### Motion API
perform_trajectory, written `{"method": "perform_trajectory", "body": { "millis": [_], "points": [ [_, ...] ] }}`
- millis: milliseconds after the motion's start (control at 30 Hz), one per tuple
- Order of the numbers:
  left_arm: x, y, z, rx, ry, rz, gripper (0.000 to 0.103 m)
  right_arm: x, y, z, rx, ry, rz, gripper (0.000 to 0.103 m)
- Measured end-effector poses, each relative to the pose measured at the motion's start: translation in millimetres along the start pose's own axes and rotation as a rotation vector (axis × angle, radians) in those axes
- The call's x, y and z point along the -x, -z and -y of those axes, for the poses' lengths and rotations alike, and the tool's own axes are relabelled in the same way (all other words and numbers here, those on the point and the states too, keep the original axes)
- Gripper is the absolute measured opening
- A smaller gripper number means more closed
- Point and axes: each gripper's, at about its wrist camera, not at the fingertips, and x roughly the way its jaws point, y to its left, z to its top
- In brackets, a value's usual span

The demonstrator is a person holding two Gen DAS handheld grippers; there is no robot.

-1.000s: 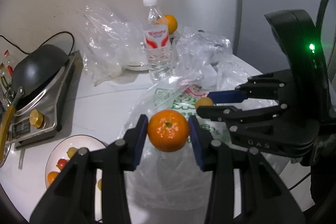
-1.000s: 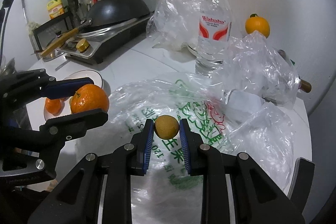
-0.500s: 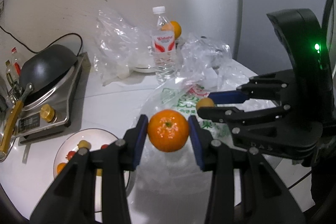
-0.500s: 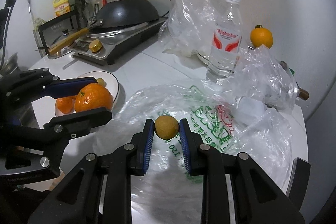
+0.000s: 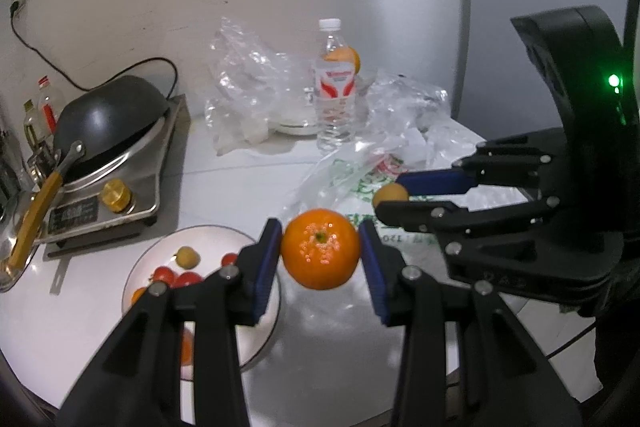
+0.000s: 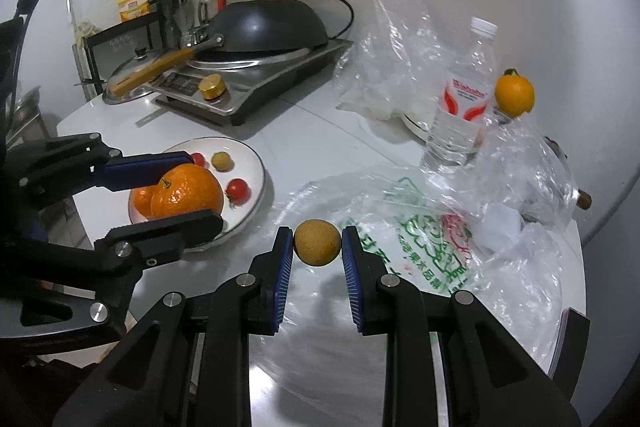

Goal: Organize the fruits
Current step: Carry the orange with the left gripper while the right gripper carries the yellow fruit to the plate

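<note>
Two hand-held grippers, both clamped on fruit, side by side above the table.
Left gripper (image 5: 320, 255): blue-padded fingers (image 5: 266, 259) pressed on either side of an orange (image 5: 320, 254), pointing forward and down. Right gripper (image 6: 317, 242): jaws nearly together, pads (image 6: 283, 259) pinching a small tan-brown round fruit (image 6: 317, 242), angled downward, just beside the left.

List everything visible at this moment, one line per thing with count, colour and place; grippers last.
orange: 1, orange, in left gripper.
small fruit: 1, tan, in right gripper.
plate: 1, white, front left, holding fruit.
cherry tomatoes: at least 2, red, on plate.
printed bag: 1, clear, table centre.
water bottle: 1, clear, rear.
far orange: 1, orange, behind bottle.
wok: 1, black, on cooker.
cooker: 1, steel, rear left.
left gripper: black, closed on orange.
right gripper: black, closed on small fruit.
</note>
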Motion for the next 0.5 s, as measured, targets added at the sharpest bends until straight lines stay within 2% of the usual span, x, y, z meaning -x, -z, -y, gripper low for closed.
{"method": "perform_trajectory", "body": {
  "millis": [500],
  "points": [
    [28.6,37.1,-43.6,0.064,-0.060,-0.002,0.040,-14.3,-7.7,-55.7,0.072,-0.050,-0.014,0.027]
  ]
}}
